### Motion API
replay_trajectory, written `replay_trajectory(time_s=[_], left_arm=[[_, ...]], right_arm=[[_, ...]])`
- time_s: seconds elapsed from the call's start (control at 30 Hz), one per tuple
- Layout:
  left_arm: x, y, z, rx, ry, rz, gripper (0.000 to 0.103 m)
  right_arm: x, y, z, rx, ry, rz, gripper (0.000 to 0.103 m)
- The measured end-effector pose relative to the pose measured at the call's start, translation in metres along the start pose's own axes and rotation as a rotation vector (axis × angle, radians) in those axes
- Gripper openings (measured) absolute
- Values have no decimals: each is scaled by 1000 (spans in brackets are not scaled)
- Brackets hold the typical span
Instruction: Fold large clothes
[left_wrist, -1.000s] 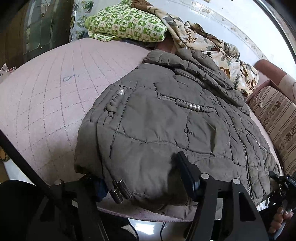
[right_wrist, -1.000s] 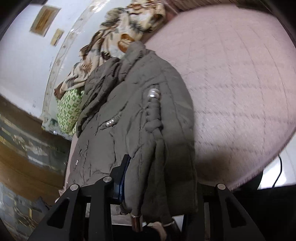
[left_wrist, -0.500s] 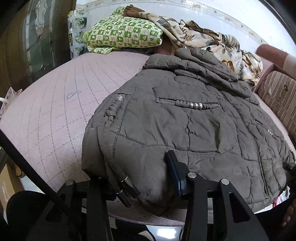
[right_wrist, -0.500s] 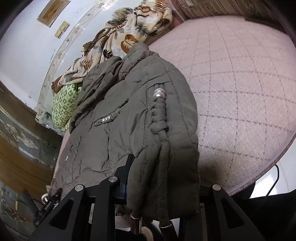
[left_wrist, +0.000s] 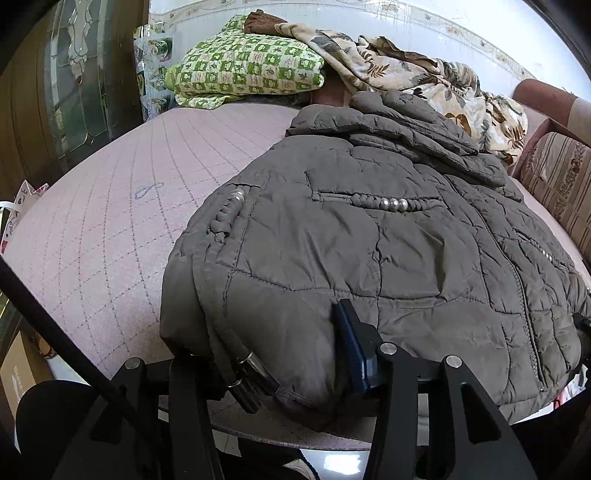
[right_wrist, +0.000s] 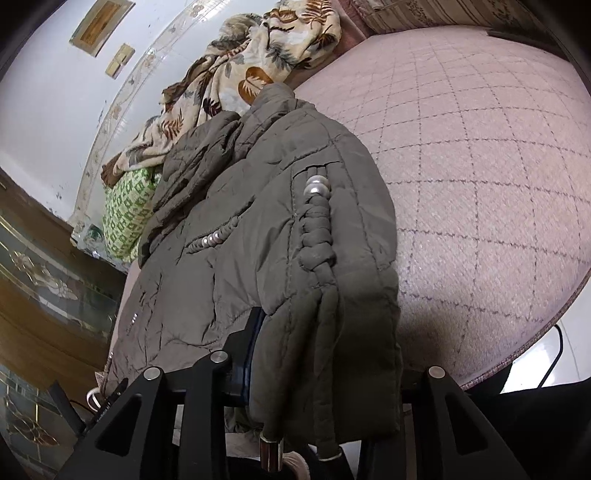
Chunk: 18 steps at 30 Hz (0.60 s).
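Note:
An olive-grey quilted jacket (left_wrist: 369, 236) with silver beads lies on the pink quilted bed (left_wrist: 110, 221), hood toward the pillows. My left gripper (left_wrist: 273, 354) is shut on the jacket's near hem corner, where drawstring toggles hang. In the right wrist view my right gripper (right_wrist: 325, 373) is shut on the jacket (right_wrist: 258, 229) at its other hem corner, beside the braided cord; the right finger is hidden by fabric.
A green checkered pillow (left_wrist: 243, 70) and a leaf-print blanket (left_wrist: 413, 77) lie at the bed's head. A striped sofa (left_wrist: 557, 181) stands at the right. A dark cabinet (left_wrist: 62, 81) stands left. The bed's front edge (right_wrist: 524, 347) is close to both grippers.
Both grippers have lifted slightly with the jacket hem held, and the views tilted toward the bed's head. The jacket's lower edge bunches more between the fingers.

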<state>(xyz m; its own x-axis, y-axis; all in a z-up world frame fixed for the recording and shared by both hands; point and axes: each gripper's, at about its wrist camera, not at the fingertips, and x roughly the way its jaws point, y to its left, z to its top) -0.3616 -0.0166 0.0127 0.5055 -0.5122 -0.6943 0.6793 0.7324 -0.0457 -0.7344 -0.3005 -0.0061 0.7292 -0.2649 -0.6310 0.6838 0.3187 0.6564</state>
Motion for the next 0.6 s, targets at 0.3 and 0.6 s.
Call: replay_trajectory(time_s=[0.3,0.6], left_arm=[[-8,-7,2,43,-39,20,30],[-29,-17,14,106,-104,42,23]], right_arm=[[-4,14,1,-83,-34,-10,21],[-28,34,6,-179,-150,40,20]])
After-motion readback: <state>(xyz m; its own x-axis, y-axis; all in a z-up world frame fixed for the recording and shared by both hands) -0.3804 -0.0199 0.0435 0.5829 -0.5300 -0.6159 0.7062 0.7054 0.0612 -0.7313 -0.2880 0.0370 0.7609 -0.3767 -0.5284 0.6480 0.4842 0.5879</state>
